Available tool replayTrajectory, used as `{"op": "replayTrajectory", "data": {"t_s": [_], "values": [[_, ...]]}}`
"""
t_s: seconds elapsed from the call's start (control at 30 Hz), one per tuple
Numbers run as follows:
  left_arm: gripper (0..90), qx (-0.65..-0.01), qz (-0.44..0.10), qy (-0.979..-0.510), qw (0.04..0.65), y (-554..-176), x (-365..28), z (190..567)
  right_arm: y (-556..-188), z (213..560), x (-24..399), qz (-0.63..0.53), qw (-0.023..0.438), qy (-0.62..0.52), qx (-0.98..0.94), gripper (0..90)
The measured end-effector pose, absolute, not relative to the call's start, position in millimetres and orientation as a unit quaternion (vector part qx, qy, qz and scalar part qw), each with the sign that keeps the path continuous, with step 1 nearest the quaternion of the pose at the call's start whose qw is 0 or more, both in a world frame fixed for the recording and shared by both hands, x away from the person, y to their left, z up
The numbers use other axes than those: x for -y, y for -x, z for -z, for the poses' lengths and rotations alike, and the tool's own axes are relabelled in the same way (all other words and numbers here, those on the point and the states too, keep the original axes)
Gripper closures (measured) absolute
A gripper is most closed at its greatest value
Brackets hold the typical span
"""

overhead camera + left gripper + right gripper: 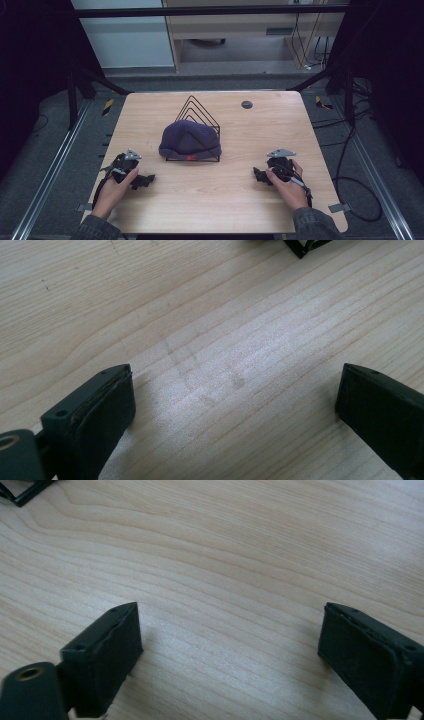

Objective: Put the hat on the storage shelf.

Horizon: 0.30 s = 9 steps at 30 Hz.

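A dark purple knit hat (190,140) drapes over a black wire rack (197,112) at the middle of the wooden table (225,200). My left gripper (146,180) rests low on the table at the front left, jaws pointing right, wide open (235,385) over bare wood. My right gripper (257,175) sits at the front right, jaws pointing left, also wide open (230,625) with only wood between them. A corner of the rack (302,246) shows at the top of the left gripper view, and another rack corner (22,492) at the top left of the right gripper view.
A small dark round disc (246,104) sits in the table's far right part. Black frame bars (95,80) and cables (350,165) flank the table on the floor. Bare wood lies between the two grippers in front of the rack.
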State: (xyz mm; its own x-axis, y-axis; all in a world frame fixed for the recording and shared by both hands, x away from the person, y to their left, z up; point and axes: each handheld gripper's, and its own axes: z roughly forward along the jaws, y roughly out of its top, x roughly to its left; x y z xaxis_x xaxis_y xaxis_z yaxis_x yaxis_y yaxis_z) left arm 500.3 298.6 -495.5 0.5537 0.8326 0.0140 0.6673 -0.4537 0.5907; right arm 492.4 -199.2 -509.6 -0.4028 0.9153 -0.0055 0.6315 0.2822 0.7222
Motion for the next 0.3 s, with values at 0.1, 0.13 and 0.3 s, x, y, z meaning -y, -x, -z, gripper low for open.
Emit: {"op": "replayTrajectory", "data": {"t_s": [0.1, 0.13, 0.3], "values": [[1.0, -0.444, -0.156, -0.84, 0.27, -499.8, -298.7, 495.7, -490.2, 511.9, 198.5, -0.336, 0.224, -0.503, -0.764, 9.2], [0.7, -0.445, -0.156, -0.839, 0.271, -499.6, -298.5, 496.0, -489.6, 511.8, 198.6, -0.336, 0.224, -0.503, -0.765, 9.2], [0.0, -0.442, -0.156, -0.841, 0.271, -499.5, -298.4, 496.5, -488.8, 511.6, 198.3, -0.336, 0.222, -0.505, -0.763, 9.2]]}}
